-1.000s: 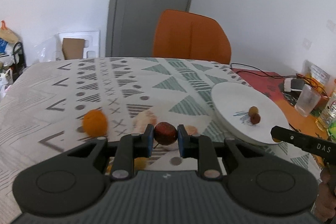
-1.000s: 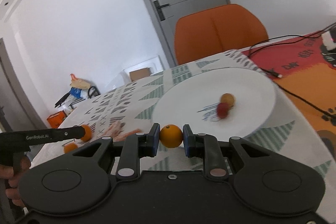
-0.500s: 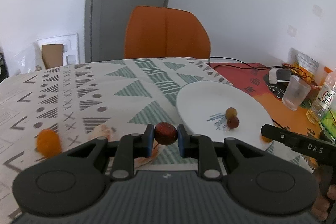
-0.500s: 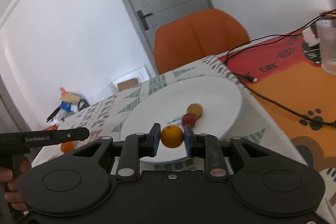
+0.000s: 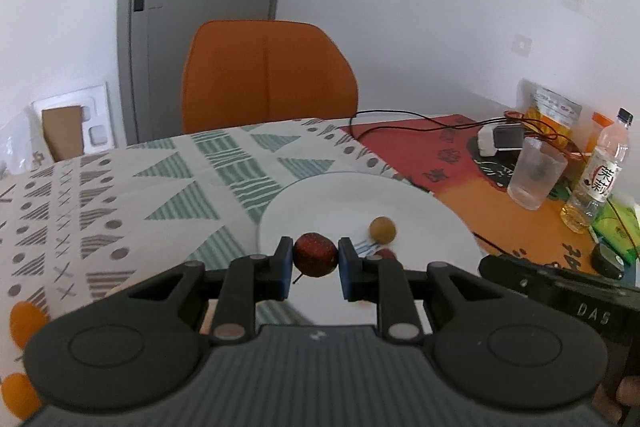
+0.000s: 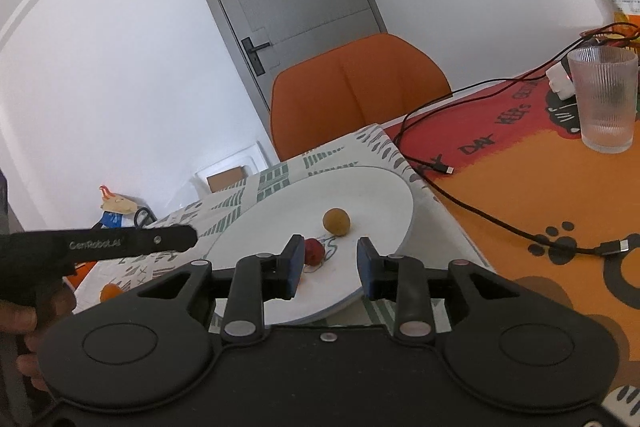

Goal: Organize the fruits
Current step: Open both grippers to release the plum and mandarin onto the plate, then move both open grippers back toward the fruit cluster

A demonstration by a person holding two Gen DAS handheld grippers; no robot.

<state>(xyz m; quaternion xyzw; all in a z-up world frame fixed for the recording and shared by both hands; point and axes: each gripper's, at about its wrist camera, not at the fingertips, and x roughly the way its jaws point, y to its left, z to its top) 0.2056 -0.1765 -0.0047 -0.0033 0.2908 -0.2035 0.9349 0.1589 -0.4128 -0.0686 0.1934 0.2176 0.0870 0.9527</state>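
My left gripper is shut on a dark red round fruit and holds it over the near edge of the white plate. A tan round fruit lies on the plate. My right gripper is open and empty above the plate's near rim. On the plate, the right wrist view shows the tan fruit and a small red fruit. The small orange that the right gripper held is not in sight. Orange fruits lie on the patterned cloth at the left.
An orange chair stands behind the table. A ribbed glass, a bottle, snack packets and black cables sit on the orange mat at the right. Another orange fruit lies left of the plate.
My left gripper has carried the red fruit rightward to the plate. My right gripper has opened and the small orange has gone from between its fingers.
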